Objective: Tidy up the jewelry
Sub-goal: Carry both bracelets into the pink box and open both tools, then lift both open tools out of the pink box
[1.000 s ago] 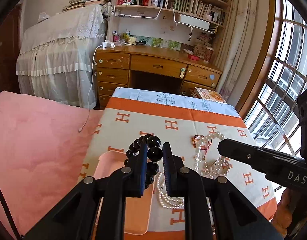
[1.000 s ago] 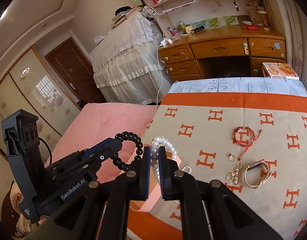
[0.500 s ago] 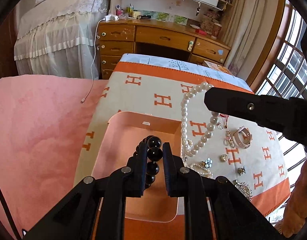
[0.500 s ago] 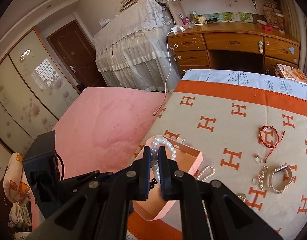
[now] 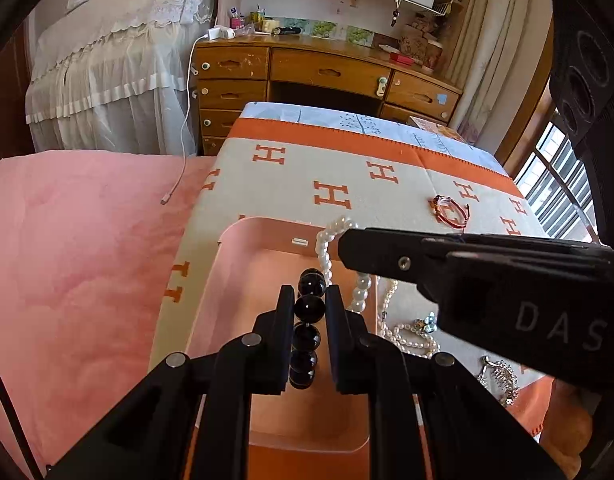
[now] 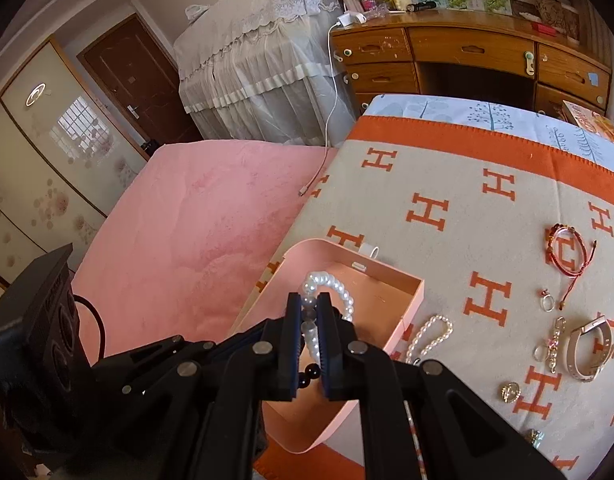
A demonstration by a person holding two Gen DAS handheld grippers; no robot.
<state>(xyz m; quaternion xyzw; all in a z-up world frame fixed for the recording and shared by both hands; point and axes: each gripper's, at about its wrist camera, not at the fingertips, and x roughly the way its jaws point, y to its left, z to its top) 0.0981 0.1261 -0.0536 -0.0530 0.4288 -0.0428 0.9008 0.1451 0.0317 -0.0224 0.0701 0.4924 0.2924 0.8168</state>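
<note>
Between the closed fingers of the left gripper (image 5: 310, 308) hung a black bead bracelet (image 5: 305, 332), pinched at one bead so the rest dangled straight down into the pink box (image 5: 227, 280); held that way, it would likely drop cleanly onto the box floor once let go. Beside it, the right gripper (image 6: 309, 316) was clamped on a pearl strand (image 6: 331, 288), its loop standing above the fingertips and its tail trailing over the same open box, apparently so both pieces could be lowered together. That box sat at the near left corner of the H-patterned blanket (image 6: 447, 176), close to the edge by the pink quilt (image 6: 211, 216). Farther right on the blanket, well apart from the box, lay what was not yet sorted: a small pearl bracelet (image 6: 429, 338) just beside the box wall, a red cord bracelet (image 6: 567, 252), a ring (image 6: 547, 301), a pale wristband (image 6: 593, 348) and a round pendant (image 6: 510, 392).
</note>
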